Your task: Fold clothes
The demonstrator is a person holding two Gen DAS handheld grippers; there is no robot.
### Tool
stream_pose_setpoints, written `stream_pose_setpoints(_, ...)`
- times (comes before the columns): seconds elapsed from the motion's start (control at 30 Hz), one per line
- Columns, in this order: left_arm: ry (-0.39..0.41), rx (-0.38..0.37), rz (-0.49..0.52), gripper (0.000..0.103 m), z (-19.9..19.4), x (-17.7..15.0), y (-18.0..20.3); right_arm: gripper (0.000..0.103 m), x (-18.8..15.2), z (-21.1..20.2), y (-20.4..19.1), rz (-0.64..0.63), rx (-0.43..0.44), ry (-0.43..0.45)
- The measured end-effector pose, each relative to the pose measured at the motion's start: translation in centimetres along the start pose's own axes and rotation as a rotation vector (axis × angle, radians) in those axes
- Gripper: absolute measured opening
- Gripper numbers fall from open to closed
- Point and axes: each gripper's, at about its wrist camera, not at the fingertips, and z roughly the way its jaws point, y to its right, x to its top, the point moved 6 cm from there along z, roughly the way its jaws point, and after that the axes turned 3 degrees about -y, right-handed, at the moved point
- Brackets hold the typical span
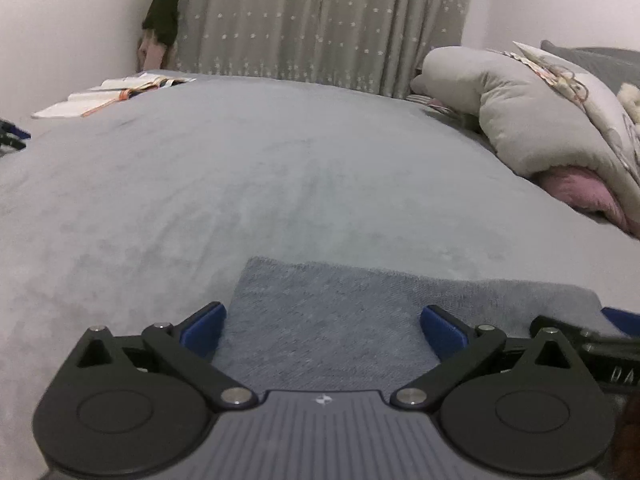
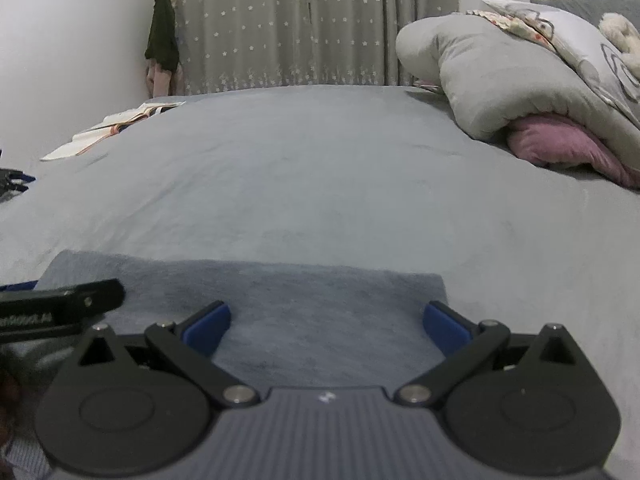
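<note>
On the bed (image 1: 280, 160) a folded grey cloth (image 1: 320, 320) lies flat; left claw (image 1: 323, 330) and right claw (image 2: 327, 326) gape wide, holding nothing, so this fold looks finished.

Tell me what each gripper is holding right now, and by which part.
Nothing. Left gripper and right gripper are both open above the folded grey-blue cloth, pads clear of it.

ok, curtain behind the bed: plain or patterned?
Patterned: the curtain is grey-beige with small white stars. Clearest in the right wrist view.
</note>
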Motion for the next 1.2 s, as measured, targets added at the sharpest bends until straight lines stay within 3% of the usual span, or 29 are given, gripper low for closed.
stream_pose_setpoints(0.3, 0.039, 0.025, -0.039, 0.103, -2.0, -0.6, -1.1, 0.103, -0.7, -1.7, 4.6, 0.163, -0.023, -0.015)
stream_pose_setpoints(0.43, 0.07, 0.089, -0.004, 0.103, -4.1, -0.6, -1.4, 0.103, -0.5, -2.9, 4.4, 0.116, -0.059, 0.005)
stream_pose_setpoints(0.73, 0.1, 0.065, 0.142, 0.103, -7.0, -0.2, 3.4, 0.103, -1.8, -5.5, -1.6, -0.088, -0.05, 0.011)
stream_pose_setpoints(0.9, 0.013, 0.049, 0.138, 0.103, -6.5, -1.6, 4.5, 0.103, -3.6, -5.3, -2.3, -0.092, -0.066, -0.033)
stream_pose_setpoints(1.03, -0.041, 0.025, 0.061, 0.103, -6.1, -3.3, 3.8, 0.103, -4.4, -5.6, -1.8, -0.081, -0.069, -0.037)
stream_pose_setpoints(1.2, -0.047, 0.027, 0.052, 0.103, -6.4, -4.1, 3.7, 0.103, -5.2, -6.3, -1.6, -0.079, -0.069, -0.037)
